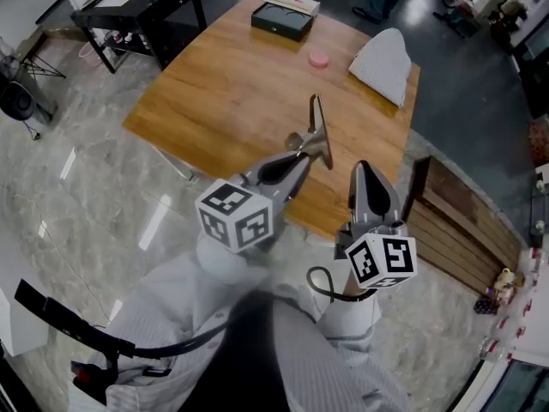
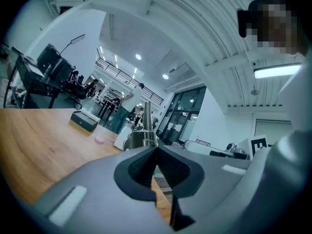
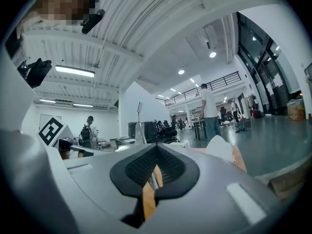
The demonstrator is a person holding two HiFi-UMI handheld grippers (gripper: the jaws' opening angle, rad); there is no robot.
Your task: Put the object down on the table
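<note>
Table (image 1: 232, 93) was the largest thing before us, its wood mostly bare. Over its near right part our left claw (image 1: 302, 148) was clenched on the metal utensil (image 1: 317, 127), which had a small bowl and a slim handle standing upright. It looked held clear of the wood rather than resting on it. Our right claw (image 1: 367, 174) hung just beside it on the right, pinched closed with nothing in it.

The grip sat at the very tips of the claw, on smooth metal, so we judged the utensil might swivel or slip before it reached the wood. Let go this close to the near edge, with the handle upright, it might topple and roll to the floor. The right claw was near enough to knock it.

We counted one wooden table, one white rounded piece (image 1: 383, 63) at the far right edge, one dark box (image 1: 281, 21) at the far side, two claws, one utensil and one small pink disc (image 1: 319, 58).
</note>
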